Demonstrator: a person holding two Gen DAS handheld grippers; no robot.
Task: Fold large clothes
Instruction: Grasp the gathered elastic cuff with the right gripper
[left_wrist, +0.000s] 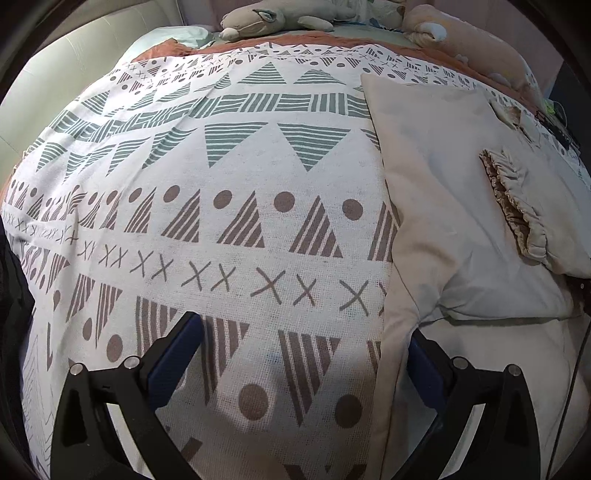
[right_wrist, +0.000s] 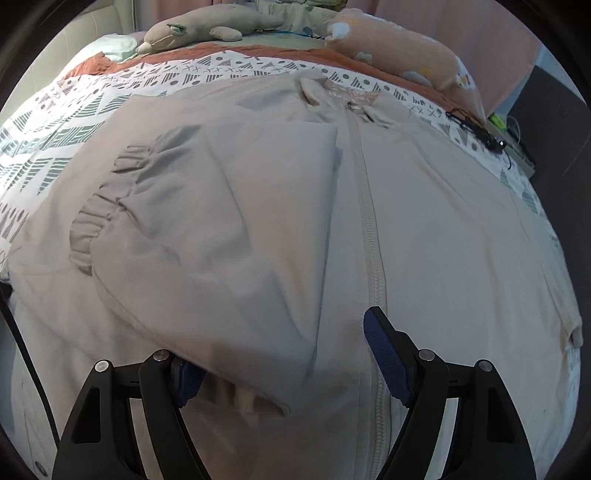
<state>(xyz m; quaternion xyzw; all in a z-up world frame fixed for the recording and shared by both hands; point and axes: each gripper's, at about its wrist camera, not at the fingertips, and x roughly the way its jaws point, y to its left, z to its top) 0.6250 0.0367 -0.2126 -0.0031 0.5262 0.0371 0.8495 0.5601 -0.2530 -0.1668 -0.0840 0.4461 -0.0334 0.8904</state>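
- A beige zip-up jacket (right_wrist: 424, 221) is lying spread flat on a bed, on top of a white bedspread (left_wrist: 221, 229) patterned with triangles, dots and crosses.
- One sleeve (right_wrist: 207, 221) is lying folded across the jacket's front, its gathered cuff (right_wrist: 103, 206) pointing toward the left of the right wrist view.
- The right tongs (right_wrist: 280, 363) are hovering over the jacket's lower part with their jaws standing wide apart; the folded sleeve is lying between them and covering the tip of one blue pad, but nothing is being squeezed.
- The jacket's one zipper (right_wrist: 373, 236) is running up from beside the other blue pad toward the collar.
- The left tongs (left_wrist: 306, 354) are also standing wide open, over the bedspread; the jacket's edge is lying just beside the right-hand pad, and nothing is being gripped.
- At the far end of the bed, one grey stuffed animal (right_wrist: 199, 31) and one long peach cushion (right_wrist: 399, 51) are lying side by side.
- A black cable tangle (right_wrist: 476, 133) is sitting near the bed's far right edge.
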